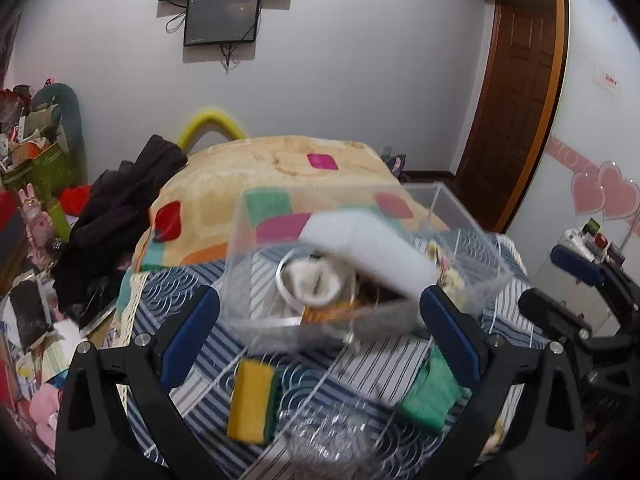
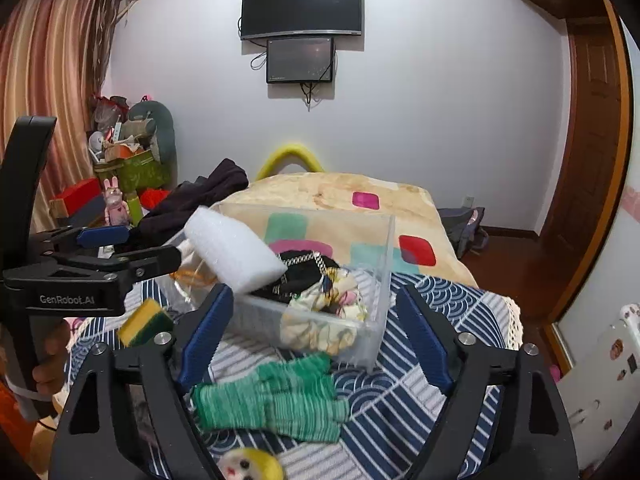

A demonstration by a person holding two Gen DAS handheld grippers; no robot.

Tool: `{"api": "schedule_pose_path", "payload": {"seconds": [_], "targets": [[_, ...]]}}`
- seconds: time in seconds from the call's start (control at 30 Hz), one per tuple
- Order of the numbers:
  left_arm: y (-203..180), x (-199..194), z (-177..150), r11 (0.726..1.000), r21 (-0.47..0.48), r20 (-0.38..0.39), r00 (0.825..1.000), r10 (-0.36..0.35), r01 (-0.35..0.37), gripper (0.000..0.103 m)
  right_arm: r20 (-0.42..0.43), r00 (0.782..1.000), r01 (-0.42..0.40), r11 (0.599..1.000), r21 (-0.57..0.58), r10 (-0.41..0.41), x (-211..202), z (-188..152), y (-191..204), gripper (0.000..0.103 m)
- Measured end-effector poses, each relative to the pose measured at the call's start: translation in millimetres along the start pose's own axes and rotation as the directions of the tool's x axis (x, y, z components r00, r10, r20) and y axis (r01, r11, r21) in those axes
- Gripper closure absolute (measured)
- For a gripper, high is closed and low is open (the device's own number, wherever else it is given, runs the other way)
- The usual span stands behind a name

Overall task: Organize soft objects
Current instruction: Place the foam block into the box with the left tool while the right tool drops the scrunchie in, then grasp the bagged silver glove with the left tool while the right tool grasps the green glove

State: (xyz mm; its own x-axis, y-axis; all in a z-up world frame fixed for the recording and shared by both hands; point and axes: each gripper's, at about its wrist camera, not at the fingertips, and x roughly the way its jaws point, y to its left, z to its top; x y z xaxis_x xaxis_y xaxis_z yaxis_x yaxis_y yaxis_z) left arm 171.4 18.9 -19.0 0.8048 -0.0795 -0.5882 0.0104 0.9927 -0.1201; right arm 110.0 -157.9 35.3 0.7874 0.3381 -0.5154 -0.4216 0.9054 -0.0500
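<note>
A clear plastic box (image 2: 380, 280) stands on the blue-and-white patterned cloth and holds a black item, a floral cloth (image 2: 320, 312) and a white sock (image 1: 316, 284). A white foam block (image 2: 232, 252) is tilted over the box's left rim, blurred in the left wrist view (image 1: 368, 252). My left gripper (image 1: 320, 336) is open and empty just in front of the box. My right gripper (image 2: 312, 336) is open and empty above a green knitted glove (image 2: 272, 396). A yellow-green sponge (image 1: 252, 400) lies near the front left.
A folded patchwork blanket (image 2: 340, 200) and dark clothes (image 2: 200, 200) lie behind the box. A yellow round toy (image 2: 248, 466) is at the cloth's front edge. Clutter and boxes (image 2: 128, 168) fill the left side. A wooden door (image 2: 588, 140) is at right.
</note>
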Motion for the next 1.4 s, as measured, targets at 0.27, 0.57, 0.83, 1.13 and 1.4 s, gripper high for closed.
{"api": "schedule_pose_path", "payload": {"seconds": [0.27,0.57,0.83,1.13,1.4], "targets": [[6,-7,-45,0.998,0.029,-0.047,0.998,0.051,-0.049,0.001,-0.086,0.996,-0.037,0.999,-0.004,0.037,10,-28,9,0.015],[7,-6,-99,0.998,0.042,-0.114,0.992,0.045,-0.041,0.006,-0.214,0.973,-0.077,0.997,0.029,0.082,38,-57,17,0.015],[1,4,-120,0.999,0.019,-0.185,0.982,-0.024,0.028,0.037,-0.285,0.954,-0.092,0.996,0.022,0.094,54,-69,24,0.015],[0,11,-127,0.995,-0.025,-0.200,0.974,-0.102,0.099,0.070,-0.274,0.959,-0.071,0.997,0.006,0.070,48,-71,17,0.073],[0,-3,-120,0.995,-0.018,-0.165,0.981,-0.101,0.099,0.074,-0.228,0.970,-0.089,0.996,0.011,0.089,27,-68,11,0.094]]}}
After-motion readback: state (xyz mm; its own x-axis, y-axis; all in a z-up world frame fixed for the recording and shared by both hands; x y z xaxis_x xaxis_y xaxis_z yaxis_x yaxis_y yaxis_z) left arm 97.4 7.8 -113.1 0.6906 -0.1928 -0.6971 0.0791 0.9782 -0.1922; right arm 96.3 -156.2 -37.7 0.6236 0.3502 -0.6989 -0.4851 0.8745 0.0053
